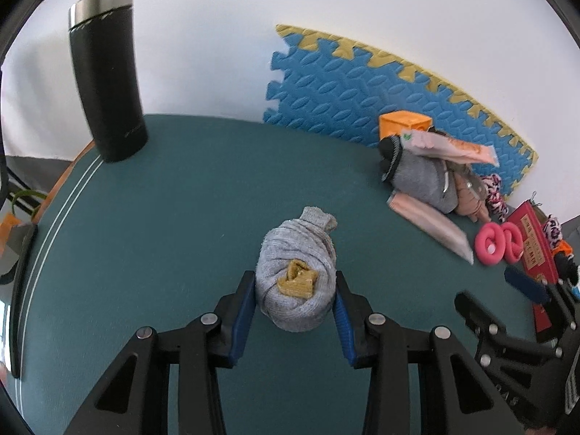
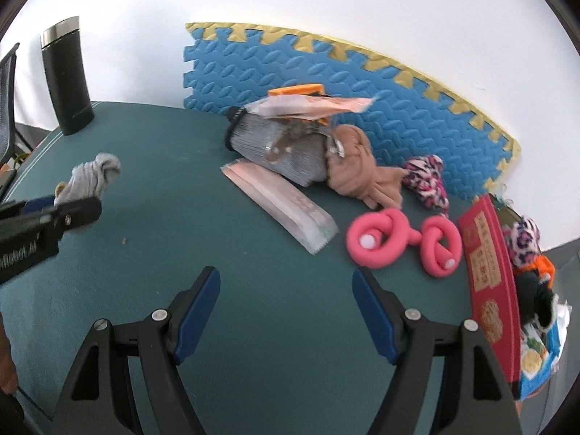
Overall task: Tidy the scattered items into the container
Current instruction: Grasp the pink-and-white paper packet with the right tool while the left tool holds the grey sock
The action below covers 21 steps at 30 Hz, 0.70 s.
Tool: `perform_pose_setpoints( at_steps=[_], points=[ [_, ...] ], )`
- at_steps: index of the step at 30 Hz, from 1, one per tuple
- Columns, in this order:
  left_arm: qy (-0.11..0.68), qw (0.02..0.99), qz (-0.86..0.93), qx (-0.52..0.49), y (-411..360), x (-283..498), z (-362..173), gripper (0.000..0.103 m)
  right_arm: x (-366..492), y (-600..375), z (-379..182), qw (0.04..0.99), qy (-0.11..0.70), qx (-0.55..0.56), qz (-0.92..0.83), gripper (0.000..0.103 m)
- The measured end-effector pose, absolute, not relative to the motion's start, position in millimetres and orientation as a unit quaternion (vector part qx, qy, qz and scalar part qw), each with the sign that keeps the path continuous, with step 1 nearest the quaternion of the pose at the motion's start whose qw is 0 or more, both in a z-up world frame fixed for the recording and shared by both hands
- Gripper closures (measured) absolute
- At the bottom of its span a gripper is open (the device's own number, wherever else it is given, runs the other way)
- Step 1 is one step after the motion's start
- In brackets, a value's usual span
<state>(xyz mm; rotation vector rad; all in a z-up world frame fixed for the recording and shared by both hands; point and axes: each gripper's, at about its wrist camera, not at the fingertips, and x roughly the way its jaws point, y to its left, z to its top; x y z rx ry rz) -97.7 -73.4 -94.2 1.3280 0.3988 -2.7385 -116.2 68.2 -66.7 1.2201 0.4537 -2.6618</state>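
A rolled grey sock bundle [image 1: 295,275] with a mustard patch sits between the blue pads of my left gripper [image 1: 294,282], which is shut on it just above the teal table. The bundle also shows in the right wrist view [image 2: 92,177] at the left, with the left gripper's finger across it. My right gripper [image 2: 286,286] is open and empty over the bare teal table [image 2: 188,224]. Ahead of it lie a pink packet [image 2: 279,204], a pink foam curler pair [image 2: 402,241], a grey sock roll [image 2: 275,152], a tan stocking [image 2: 362,170] and a red box [image 2: 487,282] holding items.
A black tumbler [image 1: 107,76] stands at the table's far left. A blue and yellow foam mat [image 2: 326,72] leans on the white wall. An orange box [image 1: 404,123] and a leopard-print scrunchie [image 2: 426,177] lie near the mat.
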Motion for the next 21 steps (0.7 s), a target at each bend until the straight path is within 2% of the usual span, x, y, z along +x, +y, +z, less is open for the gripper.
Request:
perform_pose_setpoints(
  at_steps=[7,13,21],
  points=[
    [0.134,0.038,-0.887,0.439,-77,-95,-99,0.061,-130,52,-73,0.117,0.165,0.412,-0.889,0.025],
    [0.137,0.037,-0.885,0.443,-77,-97,-102,0.061,-163,57,-74,0.180,0.118,0.413,-0.885,0.025],
    [0.137,0.034,-0.887,0.439,-78,-100,-102,0.061,-204,71,-81,0.195,0.102,0.419,-0.881,0.025]
  ],
)
